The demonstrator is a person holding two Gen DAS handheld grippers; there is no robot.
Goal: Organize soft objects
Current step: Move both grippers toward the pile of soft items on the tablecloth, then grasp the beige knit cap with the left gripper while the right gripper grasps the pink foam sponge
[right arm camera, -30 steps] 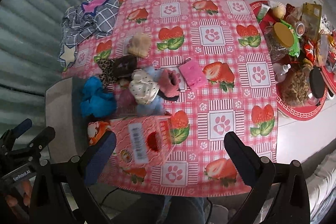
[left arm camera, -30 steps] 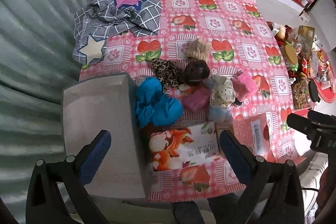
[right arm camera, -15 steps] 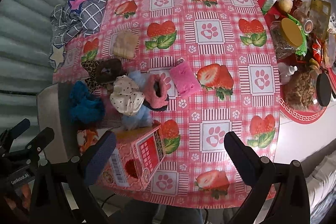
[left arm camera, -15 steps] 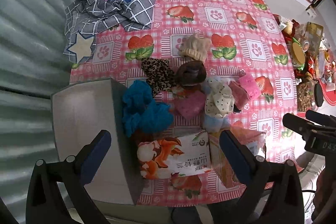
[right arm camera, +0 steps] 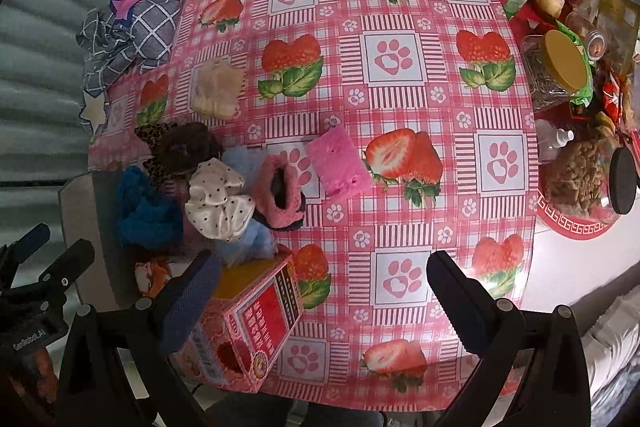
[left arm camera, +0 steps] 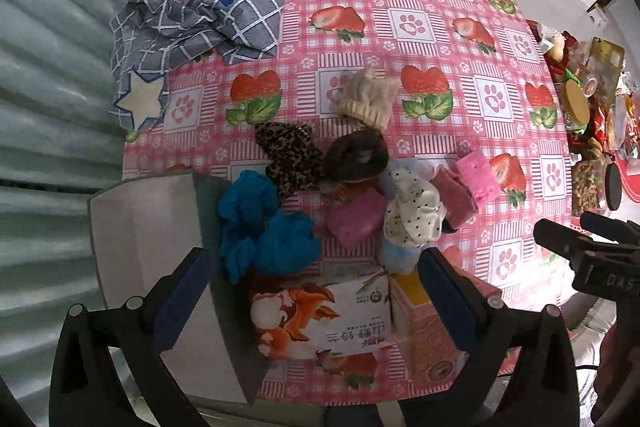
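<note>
A heap of soft things lies near the table's front left: a blue scrunchie (left arm camera: 260, 227), a leopard-print one (left arm camera: 290, 155), a brown one (left arm camera: 356, 157), a polka-dot cream one (left arm camera: 414, 213) (right arm camera: 218, 201), a pink sponge (left arm camera: 354, 217), a bright pink pad (right arm camera: 338, 165) and a cream knitted piece (left arm camera: 368, 99) (right arm camera: 216, 89). Two cartons stand at the front edge: a white printed one (left arm camera: 324, 319) and a pink one (right arm camera: 244, 327). My left gripper (left arm camera: 314, 287) hovers open above the cartons. My right gripper (right arm camera: 320, 291) is open over the tablecloth beside the pink carton.
A grey checked cloth (left arm camera: 200, 15) is bunched at the far left corner. A grey box (left arm camera: 148, 239) adjoins the table's left front. Jars, snacks and a red tray (right arm camera: 576, 107) crowd the right side. The strawberry tablecloth (right arm camera: 392, 59) covers the table.
Both grippers have risen and pulled back, so the table appears smaller and farther away. The pink carton has been tipped up from lying flat. Both stay open.
</note>
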